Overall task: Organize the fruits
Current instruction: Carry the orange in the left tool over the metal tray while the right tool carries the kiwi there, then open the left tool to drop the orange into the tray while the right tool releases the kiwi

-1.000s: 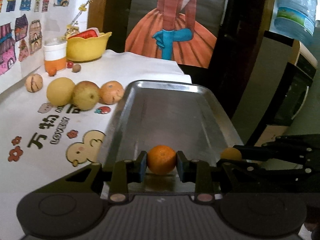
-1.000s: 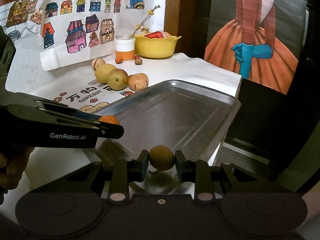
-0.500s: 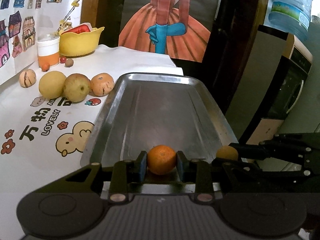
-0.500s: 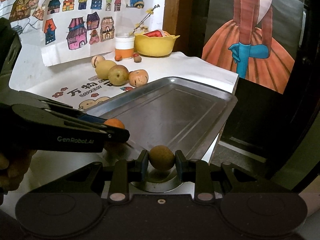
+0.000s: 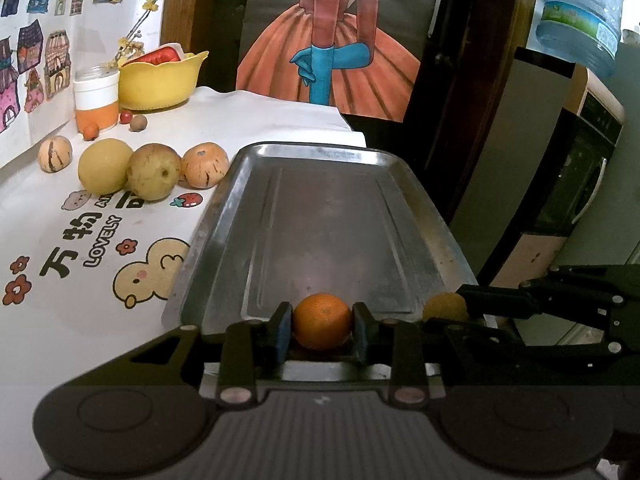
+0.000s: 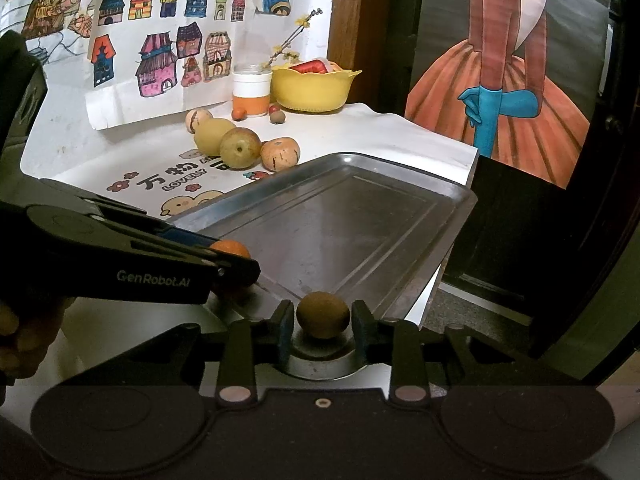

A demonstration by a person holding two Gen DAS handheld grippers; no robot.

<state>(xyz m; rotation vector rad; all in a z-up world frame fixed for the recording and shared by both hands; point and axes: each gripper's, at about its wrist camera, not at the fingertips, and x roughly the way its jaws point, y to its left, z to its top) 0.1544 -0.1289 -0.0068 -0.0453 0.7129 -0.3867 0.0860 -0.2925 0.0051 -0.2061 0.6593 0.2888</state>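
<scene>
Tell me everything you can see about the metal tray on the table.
The rectangular silver metal tray has rounded corners, a raised sloping rim and a recessed flat bottom, dull and smudged. It lies flat on the white printed tablecloth, its right part overhanging the table edge. At its near end, the left gripper holds a small orange, the right gripper a brownish round fruit.

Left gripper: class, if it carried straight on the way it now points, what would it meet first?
The left gripper, shut on the small orange, points along the bare metal tray. Nothing stands in that line until the tray's far rim, though depth is hard to judge.
</scene>
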